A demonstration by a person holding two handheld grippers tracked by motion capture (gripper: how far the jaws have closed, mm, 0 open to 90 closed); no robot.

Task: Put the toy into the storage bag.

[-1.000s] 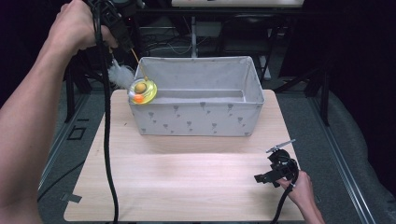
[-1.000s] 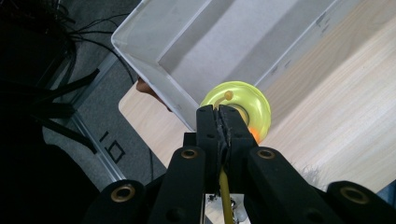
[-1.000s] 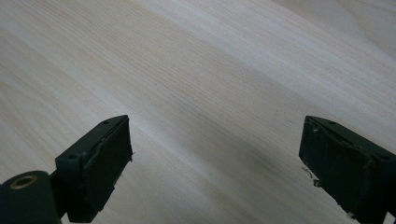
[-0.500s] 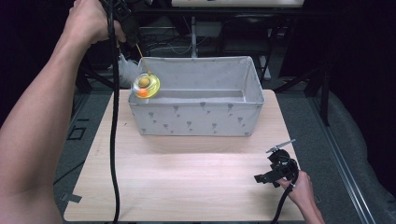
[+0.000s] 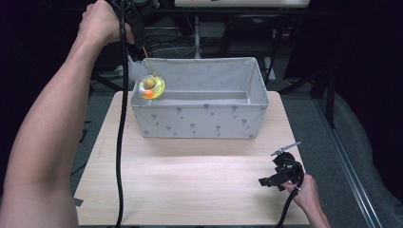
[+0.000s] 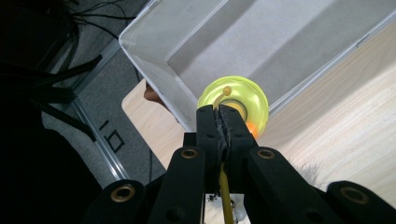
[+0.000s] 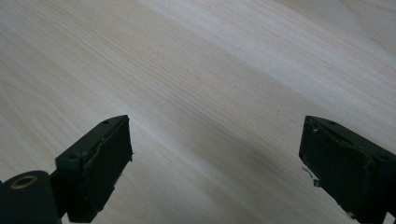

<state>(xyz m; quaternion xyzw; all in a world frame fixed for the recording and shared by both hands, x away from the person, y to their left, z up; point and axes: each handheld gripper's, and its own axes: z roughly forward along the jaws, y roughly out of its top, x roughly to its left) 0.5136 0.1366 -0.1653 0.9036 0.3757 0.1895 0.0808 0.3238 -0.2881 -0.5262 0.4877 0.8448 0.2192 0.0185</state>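
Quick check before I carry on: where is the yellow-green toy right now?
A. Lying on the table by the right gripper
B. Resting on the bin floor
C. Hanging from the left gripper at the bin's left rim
C: the left gripper is shut on the stick of the yellow-green toy, which hangs at the left rim of the grey fabric bin.

A lab-like recording space: a pale wooden table (image 5: 190,190) on grey carpet (image 5: 309,118), black metal frames (image 5: 304,80) and loose cables (image 5: 171,45) behind.
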